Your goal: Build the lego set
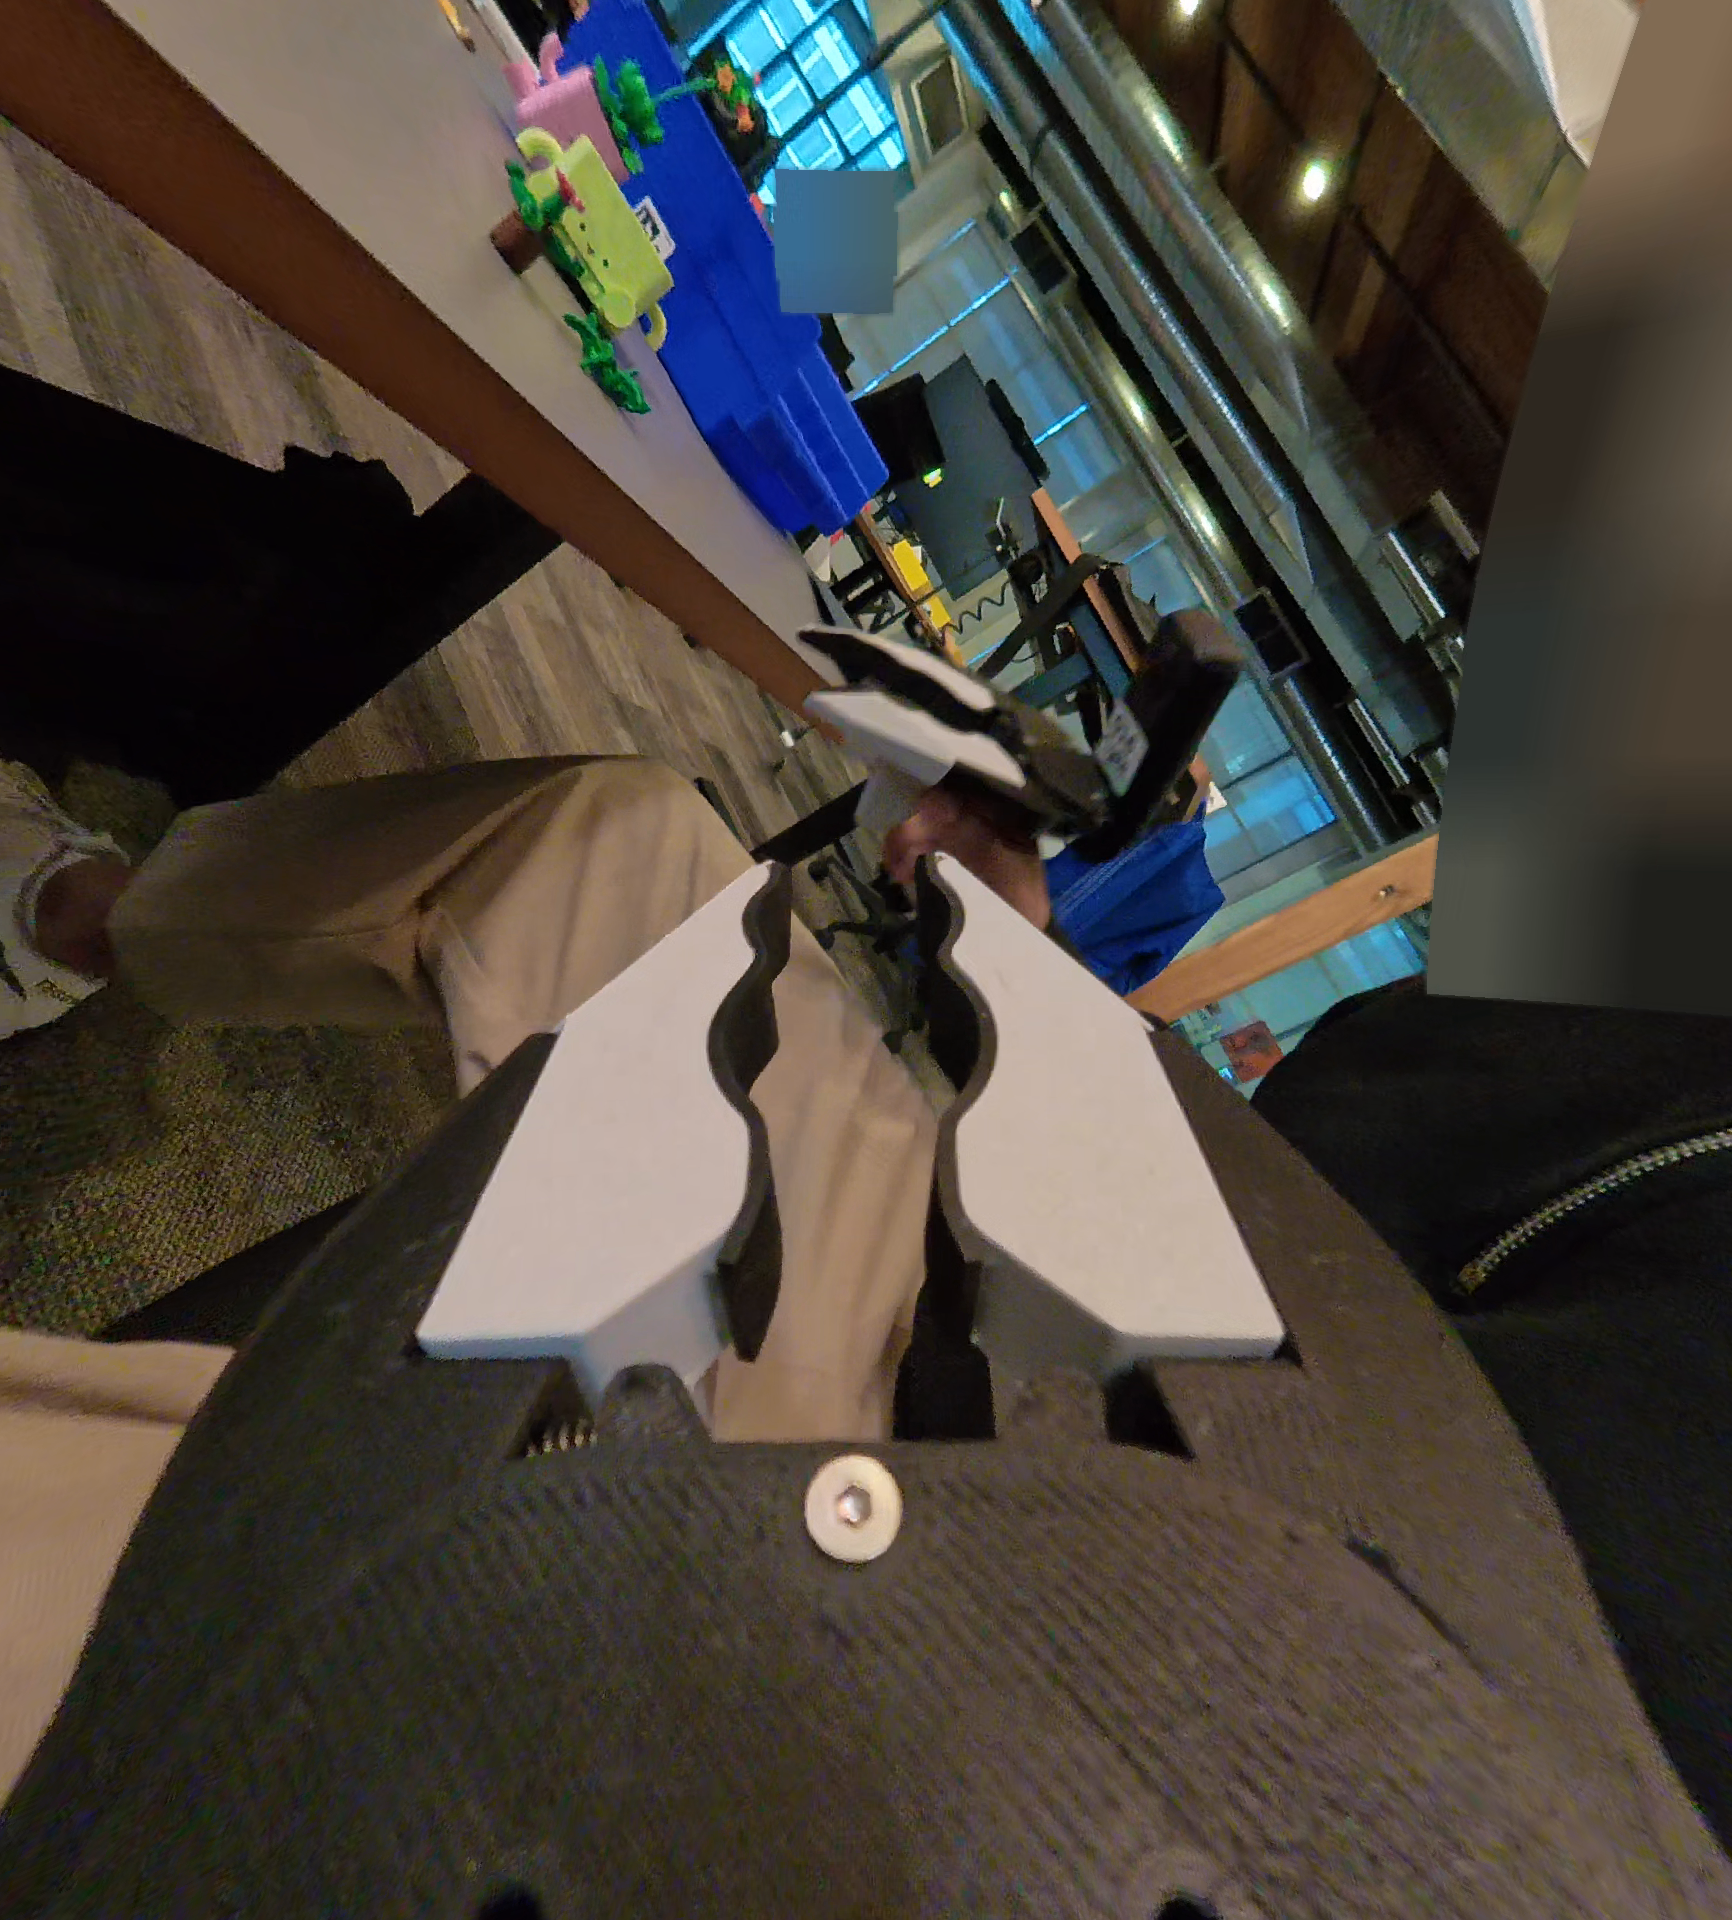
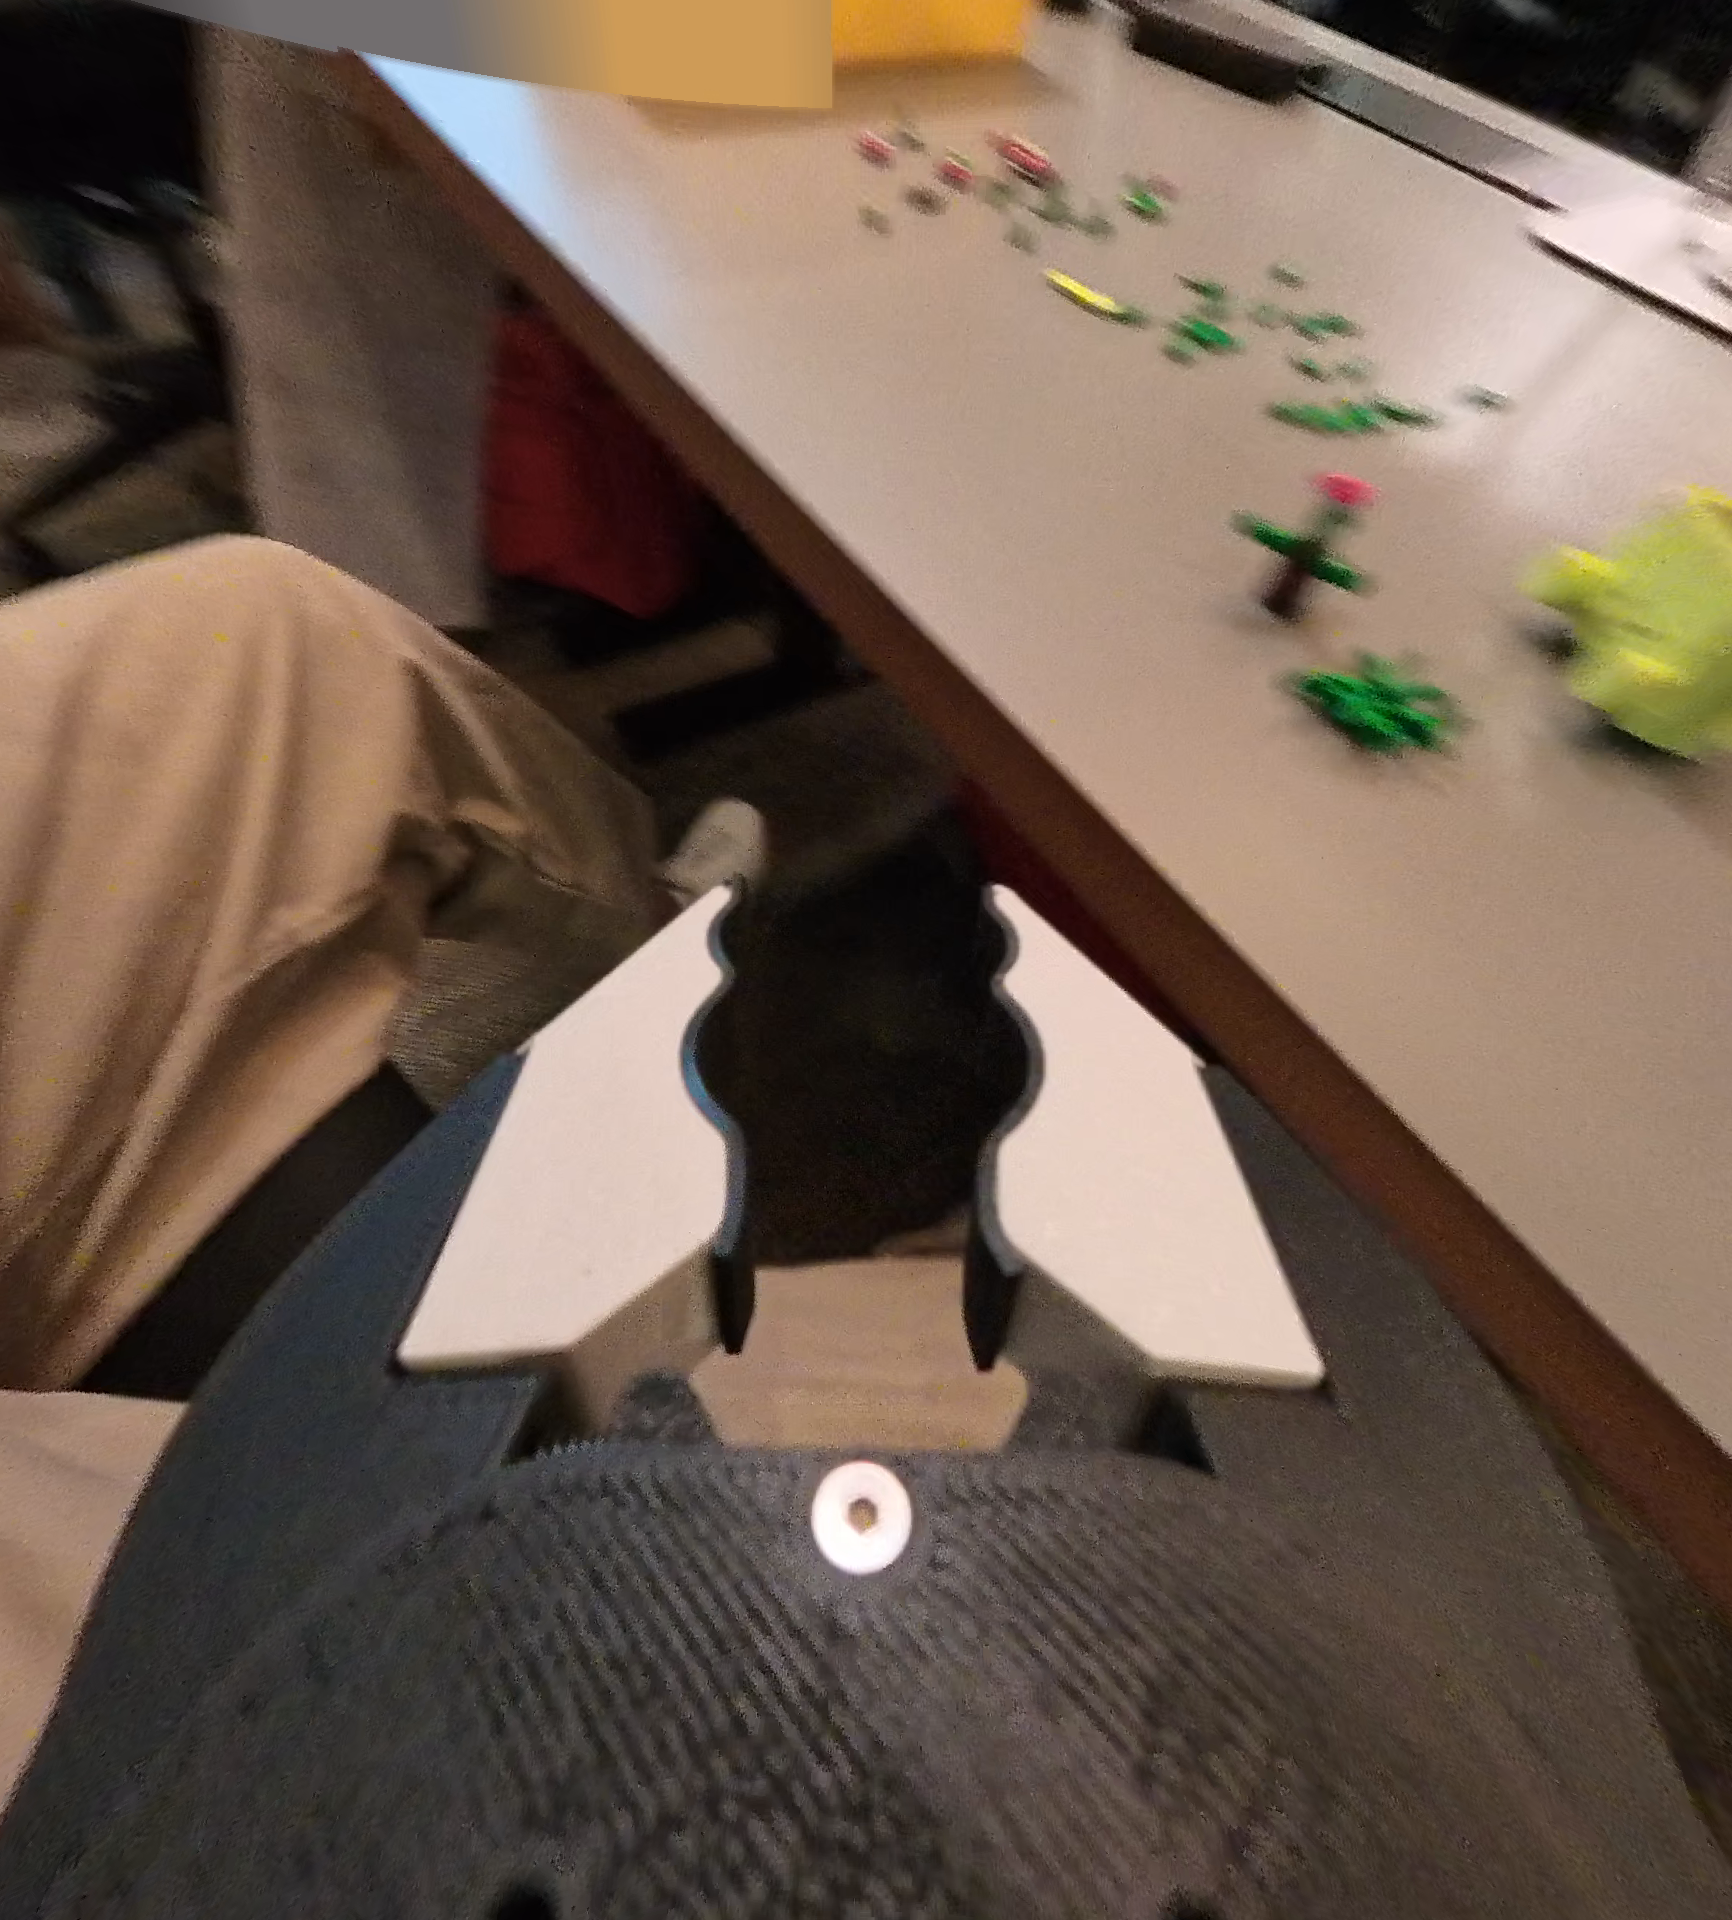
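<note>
Both tongs hang below and clear of the surface's (image 2: pixel 1101 623) brown edge, over the person's lap: the left tongs (image 1: pixel 857 883) gape narrowly and the right tongs (image 2: pixel 867 894) wider, both empty. On the surface, just inside that edge, lies the lime lego build (image 2: pixel 1693 634), its heading blurred, with green leaf pieces (image 2: pixel 1376 701) near it and loose pieces (image 2: pixel 1205 312) scattered farther off.

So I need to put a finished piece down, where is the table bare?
In the right wrist view, the grey tabletop is bare along its brown edge, short of the small stemmed lego flower and lime-green lego block. Farther in, scattered green lego pieces crowd it.
</note>
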Motion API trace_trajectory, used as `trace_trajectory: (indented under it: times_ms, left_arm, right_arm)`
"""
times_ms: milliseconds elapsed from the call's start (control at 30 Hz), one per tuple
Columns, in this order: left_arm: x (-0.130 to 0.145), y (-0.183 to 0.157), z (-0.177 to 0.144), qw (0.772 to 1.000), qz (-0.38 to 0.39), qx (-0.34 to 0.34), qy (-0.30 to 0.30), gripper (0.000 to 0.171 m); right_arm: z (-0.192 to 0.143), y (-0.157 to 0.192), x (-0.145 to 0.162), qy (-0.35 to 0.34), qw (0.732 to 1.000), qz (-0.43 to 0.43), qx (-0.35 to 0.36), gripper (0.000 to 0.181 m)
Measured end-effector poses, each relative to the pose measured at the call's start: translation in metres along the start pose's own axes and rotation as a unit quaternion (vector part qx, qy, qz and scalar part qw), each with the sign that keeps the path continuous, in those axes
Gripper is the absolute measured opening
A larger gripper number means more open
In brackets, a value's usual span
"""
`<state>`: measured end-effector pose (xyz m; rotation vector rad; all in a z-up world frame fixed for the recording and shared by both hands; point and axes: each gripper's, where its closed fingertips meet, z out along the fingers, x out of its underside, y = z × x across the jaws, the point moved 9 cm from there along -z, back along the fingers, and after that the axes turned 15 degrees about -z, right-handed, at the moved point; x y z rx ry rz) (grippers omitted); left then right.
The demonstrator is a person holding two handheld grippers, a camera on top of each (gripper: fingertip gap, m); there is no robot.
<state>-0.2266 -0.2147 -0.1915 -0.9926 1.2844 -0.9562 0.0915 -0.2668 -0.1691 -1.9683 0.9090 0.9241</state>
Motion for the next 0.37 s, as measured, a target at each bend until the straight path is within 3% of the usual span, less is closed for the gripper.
trace_trajectory:
  times_ms: [67, 133, 200, 233, 300, 367]
  left_arm:
    - [-0.007, -0.003, -0.009, 1.0, 0.013, -0.016, -0.009, 0.026]
    - [-0.022, -0.007, -0.021, 0.998, 0.037, -0.035, -0.022, 0.025]
    - [-0.041, -0.009, -0.038, 0.995, 0.068, -0.059, -0.039, 0.026]
    - [-0.05, -0.01, -0.05, 0.993, 0.08, -0.073, -0.053, 0.025]
    - [-0.059, -0.009, -0.085, 0.984, 0.093, -0.115, -0.1, 0.027]
    - [-0.058, -0.005, -0.133, 0.966, 0.085, -0.157, -0.189, 0.025]
  right_arm:
    - [0.033, 0.027, -0.003, -0.047, 0.996, -0.026, -0.071, 0.043]
    - [0.083, 0.056, 0.005, -0.036, 0.988, -0.064, -0.138, 0.046]
    - [0.143, 0.088, 0.025, -0.006, 0.96, -0.114, -0.256, 0.015]
    - [0.177, 0.104, 0.041, 0.022, 0.938, -0.131, -0.32, 0.004]
    - [0.244, 0.131, 0.08, 0.103, 0.89, -0.125, -0.427, 0.001]
    - [0.308, 0.138, 0.132, 0.161, 0.871, -0.11, -0.451, 0.0]
